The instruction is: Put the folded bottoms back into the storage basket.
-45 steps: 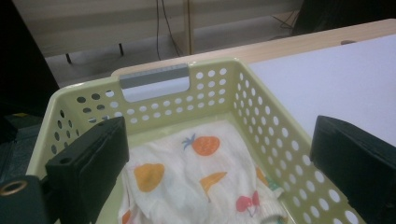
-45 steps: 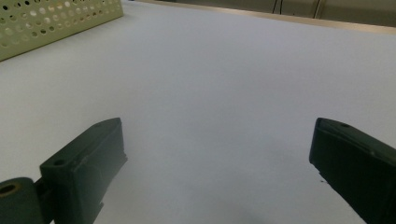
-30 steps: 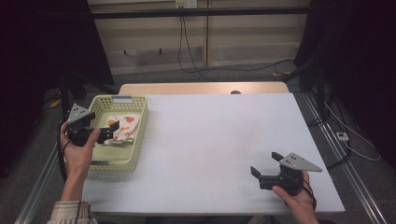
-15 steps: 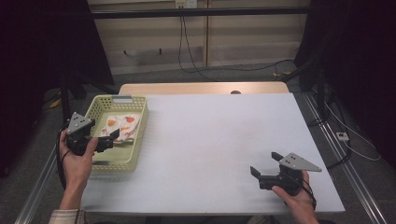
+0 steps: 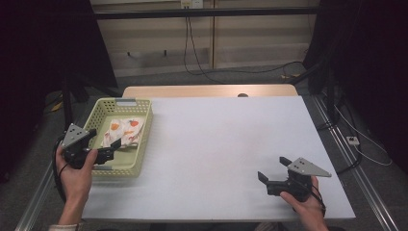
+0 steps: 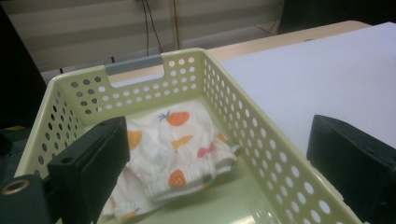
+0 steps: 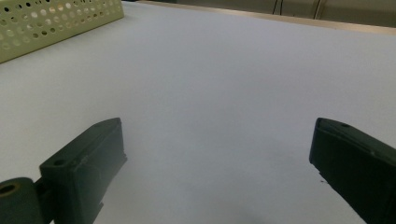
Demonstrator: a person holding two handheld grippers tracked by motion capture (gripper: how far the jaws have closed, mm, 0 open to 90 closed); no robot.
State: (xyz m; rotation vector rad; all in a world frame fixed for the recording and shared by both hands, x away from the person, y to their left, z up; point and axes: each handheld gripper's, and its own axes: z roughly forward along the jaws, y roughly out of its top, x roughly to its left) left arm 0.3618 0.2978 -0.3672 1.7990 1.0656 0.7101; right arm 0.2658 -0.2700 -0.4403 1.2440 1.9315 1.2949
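Observation:
A pale green perforated basket [image 5: 148, 126] stands at the table's left side. In it lies a folded white cloth [image 5: 124, 132] printed with orange carrots and fruit, clear in the left gripper view [image 6: 180, 149]. My left gripper [image 5: 110, 148] hovers over the basket's near end, open and empty, short of the cloth. In its own view the left gripper [image 6: 219, 128] has its jaws wide apart, one inside the basket [image 6: 140, 65] and one outside over the right wall. My right gripper [image 5: 273, 169] rests low at the front right, open with nothing in it, and its own view [image 7: 218, 128] looks across bare white table.
The white table top [image 5: 231, 139] stretches between the two grippers. A wooden strip [image 5: 207, 91] runs along its far edge, with cables and dark stands on the floor beyond. The basket's corner [image 7: 56, 23] is at the top left of the right gripper view.
My left gripper has drawn back toward the person, from beside the cloth to the basket's near end. The cloth stays in the basket. The right gripper has not moved.

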